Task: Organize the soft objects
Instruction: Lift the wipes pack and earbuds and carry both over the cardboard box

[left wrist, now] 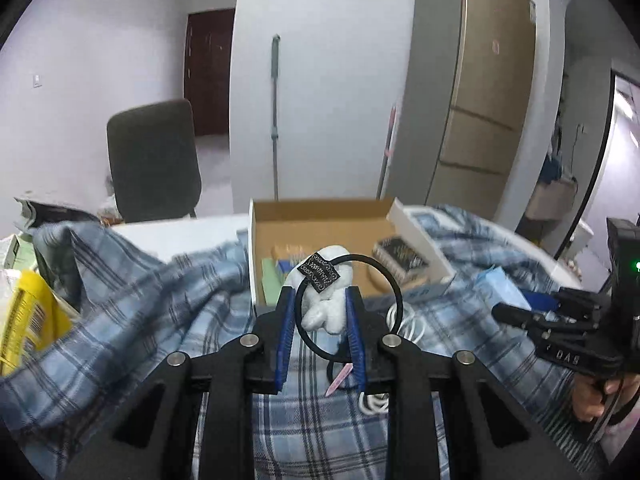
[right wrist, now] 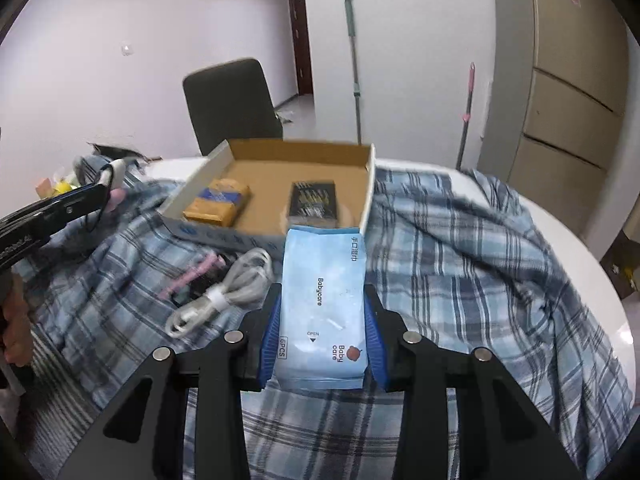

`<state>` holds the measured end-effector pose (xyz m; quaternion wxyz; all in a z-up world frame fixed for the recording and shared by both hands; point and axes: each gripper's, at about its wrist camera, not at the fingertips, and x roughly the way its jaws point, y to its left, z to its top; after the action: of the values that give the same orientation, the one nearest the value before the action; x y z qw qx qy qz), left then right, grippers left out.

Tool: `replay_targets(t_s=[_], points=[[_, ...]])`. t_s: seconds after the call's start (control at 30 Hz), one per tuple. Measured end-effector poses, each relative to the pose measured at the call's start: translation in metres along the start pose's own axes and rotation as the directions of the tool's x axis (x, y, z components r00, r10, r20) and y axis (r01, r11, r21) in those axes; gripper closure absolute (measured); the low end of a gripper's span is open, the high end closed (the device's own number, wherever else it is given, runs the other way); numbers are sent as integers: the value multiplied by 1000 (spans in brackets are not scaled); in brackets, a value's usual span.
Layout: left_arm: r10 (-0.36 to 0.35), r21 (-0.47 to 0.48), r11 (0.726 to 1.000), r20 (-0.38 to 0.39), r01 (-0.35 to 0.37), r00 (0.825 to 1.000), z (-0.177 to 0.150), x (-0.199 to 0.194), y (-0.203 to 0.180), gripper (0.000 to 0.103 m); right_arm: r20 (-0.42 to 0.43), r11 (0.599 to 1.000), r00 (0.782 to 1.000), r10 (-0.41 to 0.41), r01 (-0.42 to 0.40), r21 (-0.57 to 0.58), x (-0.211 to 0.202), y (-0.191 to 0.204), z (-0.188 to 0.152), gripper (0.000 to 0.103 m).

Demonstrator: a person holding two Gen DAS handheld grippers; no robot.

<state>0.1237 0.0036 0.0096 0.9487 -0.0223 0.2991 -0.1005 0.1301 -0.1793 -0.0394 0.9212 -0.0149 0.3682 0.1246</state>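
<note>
The left tool (left wrist: 320, 304) is clamped on a white plush hair tie (left wrist: 326, 304), lifted just near of the cardboard box (left wrist: 320, 216); the right tool (right wrist: 323, 320) grips a blue wipes pack (right wrist: 322, 312), its far end at the box's near wall; a plaid cloth (right wrist: 460, 240) covers the worktop (right wrist: 600, 280); a white cable (right wrist: 224, 296) lies left of the pack.

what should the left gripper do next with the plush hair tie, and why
Probably carry it forward and over the cardboard box, then let go. The left gripper is shut on the white plush hair tie, held clear of the plaid cloth, and the open box sits just ahead with bare floor left. The right gripper holds the wipes pack.
</note>
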Motion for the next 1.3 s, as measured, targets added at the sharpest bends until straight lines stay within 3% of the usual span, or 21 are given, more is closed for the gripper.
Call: replay_targets(t_s=[0.17, 0.33, 0.57, 0.67, 0.83, 1.13, 1.3], points=[[1, -10, 1000, 68, -1, 998, 30, -13, -4, 77, 94, 998, 996, 3, 4, -66, -26, 19, 39, 66], [21, -10, 1000, 76, -20, 997, 64, -10, -12, 77, 196, 997, 981, -4, 18, -71, -35, 32, 88, 66], [32, -23, 999, 94, -30, 995, 104, 8, -16, 77, 173, 1000, 985, -4, 1, 18, 4, 41, 138, 66], [37, -32, 999, 120, -33, 992, 110, 15, -14, 77, 173, 999, 984, -33, 28, 29, 22, 47, 142, 66], [41, -79, 996, 113, -32, 993, 108, 36, 0, 77, 127, 999, 992, -15, 10, 41, 52, 53, 137, 66], [8, -123, 992, 42, -2, 999, 82, 74, 26, 77, 22, 998, 999, 49, -50, 45, 103, 61, 114, 66], [9, -127, 992, 14, -8, 1000, 75, 85, 27, 77, -61, 999, 997, 46, -45, 21, 131, 67, 97, 66]])
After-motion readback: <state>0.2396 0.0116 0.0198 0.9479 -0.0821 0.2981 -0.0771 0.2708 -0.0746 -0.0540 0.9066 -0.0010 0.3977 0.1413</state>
